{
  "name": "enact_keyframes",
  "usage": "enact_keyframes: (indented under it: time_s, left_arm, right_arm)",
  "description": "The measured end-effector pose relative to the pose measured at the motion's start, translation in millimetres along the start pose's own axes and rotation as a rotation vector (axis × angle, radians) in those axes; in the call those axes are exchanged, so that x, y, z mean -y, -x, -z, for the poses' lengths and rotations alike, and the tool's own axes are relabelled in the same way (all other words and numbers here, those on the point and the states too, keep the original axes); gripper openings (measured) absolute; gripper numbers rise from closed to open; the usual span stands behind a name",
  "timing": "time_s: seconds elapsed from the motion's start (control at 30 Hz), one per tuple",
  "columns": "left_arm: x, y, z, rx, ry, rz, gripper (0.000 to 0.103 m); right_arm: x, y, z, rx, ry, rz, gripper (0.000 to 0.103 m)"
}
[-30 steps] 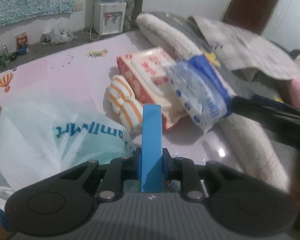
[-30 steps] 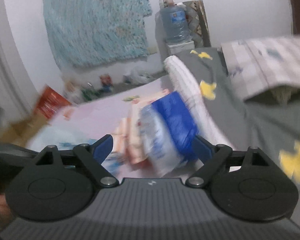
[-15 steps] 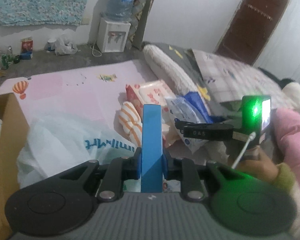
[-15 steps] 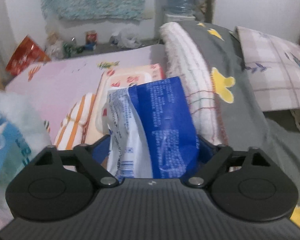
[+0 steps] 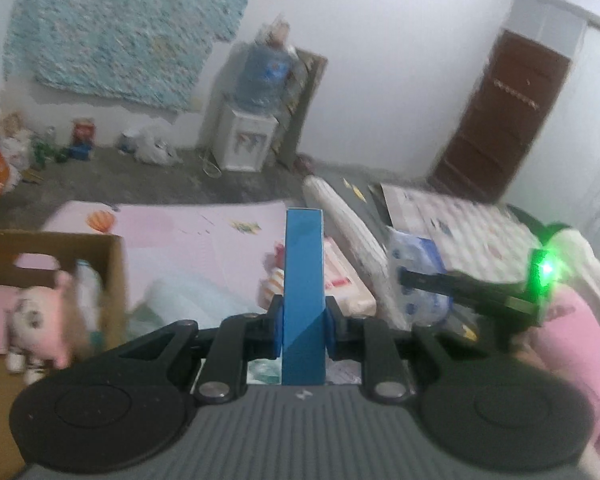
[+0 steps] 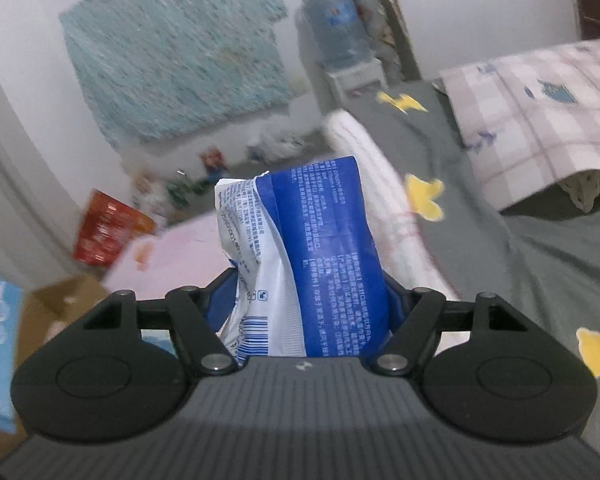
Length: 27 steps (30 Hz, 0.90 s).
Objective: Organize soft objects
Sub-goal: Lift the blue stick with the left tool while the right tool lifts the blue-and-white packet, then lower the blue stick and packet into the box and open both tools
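The blue-and-white tissue pack (image 6: 300,264), a soft crinkled plastic pouch printed with small text and a barcode, stands upright between the fingers of the right gripper (image 6: 308,300). The jaws are closing on it; both blue pads press its sides and the film buckles on the left edge. In the left wrist view the same pack (image 5: 416,276) shows to the right of the left fingers, with the right gripper (image 5: 424,280) as a dark bar carrying a green light.

The left gripper (image 5: 303,320) has its fingers drawn fully together, forming one narrow blue slab; nothing is seen between them.

Just behind and right of the left fingers lies a flat pink-and-cream packet (image 5: 340,276), and an orange-striped soft item (image 5: 274,284) sits at its near left corner; both rest on a smooth pink play mat (image 5: 172,236) with a balloon print. Lower left of the fingers is crumpled white plastic bag material (image 5: 188,300), blurred. Further left stands an open cardboard box (image 5: 112,276) holding a pink-and-white plush toy (image 5: 40,316).

Right of the fingers runs a rolled cream towel-like bolster (image 5: 348,220), ribbed in texture, against grey bedding with yellow shapes (image 6: 520,248) and a checked pale blanket (image 6: 540,112). A pink sleeve (image 5: 580,344) shows at the far right.
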<state>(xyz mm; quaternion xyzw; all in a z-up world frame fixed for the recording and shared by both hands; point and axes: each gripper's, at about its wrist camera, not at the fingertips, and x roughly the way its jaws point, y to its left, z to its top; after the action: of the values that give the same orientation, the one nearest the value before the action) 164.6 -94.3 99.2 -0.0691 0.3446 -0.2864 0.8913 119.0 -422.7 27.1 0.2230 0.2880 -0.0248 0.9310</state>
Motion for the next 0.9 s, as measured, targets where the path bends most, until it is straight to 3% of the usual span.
enact_keyframes:
  time_s: [0.23, 0.43, 0.67, 0.9]
  left_arm:
    - [-51, 83, 11, 0.098, 0.054, -0.128, 0.021]
    - [-119, 118, 35, 0.098, 0.151, -0.288, 0.021]
    - [-202, 100, 53, -0.011, 0.231, -0.431, 0.021]
    - [-254, 74, 64, -0.104, 0.263, -0.467, 0.021]
  right_arm:
    - [-95, 44, 6, -0.043, 0.041, -0.263, 0.071]
    - [-205, 21, 35, -0.222, 0.074, -0.471, 0.071]
    - [-334, -41, 89, -0.443, 0.135, -0.497, 0.071]
    - [-391, -104, 146, -0.597, 0.087, -0.357, 0.071]
